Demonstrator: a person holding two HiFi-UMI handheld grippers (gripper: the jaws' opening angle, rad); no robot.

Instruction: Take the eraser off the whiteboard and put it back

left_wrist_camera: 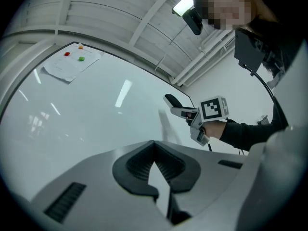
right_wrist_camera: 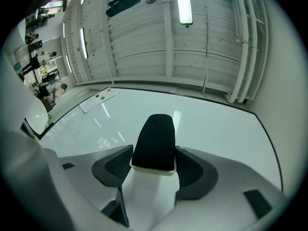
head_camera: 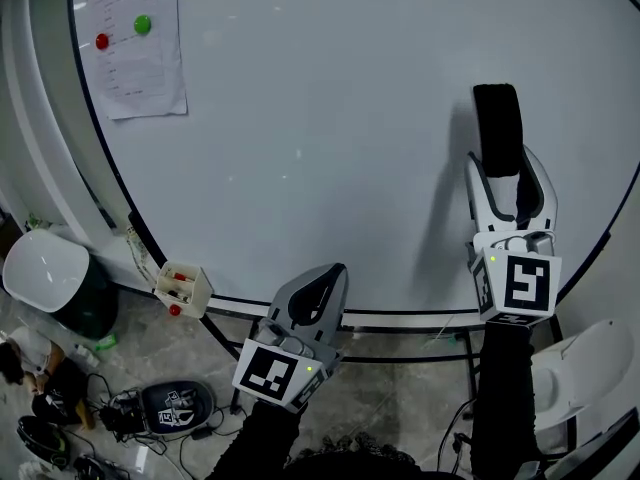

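Note:
The eraser [head_camera: 497, 128], black felt on a white body, sits between the jaws of my right gripper [head_camera: 508, 170], which is shut on it. In the right gripper view both pads press on the sides of the eraser [right_wrist_camera: 155, 141], its felt end sticking out past them towards the whiteboard [right_wrist_camera: 216, 124]. The eraser is close to the right part of the whiteboard [head_camera: 330, 118]; I cannot tell whether they touch. My left gripper [head_camera: 318, 288] is low at the board's bottom edge, shut and empty. In the left gripper view its tips [left_wrist_camera: 154, 146] meet, and the right gripper [left_wrist_camera: 192, 114] shows beyond them.
A paper sheet [head_camera: 135, 43] with coloured magnets hangs at the board's upper left. A small box with markers [head_camera: 182, 286] is fixed at the board's lower left edge. A white-lidded bin [head_camera: 45, 268], cables and gear [head_camera: 170, 408] lie on the floor.

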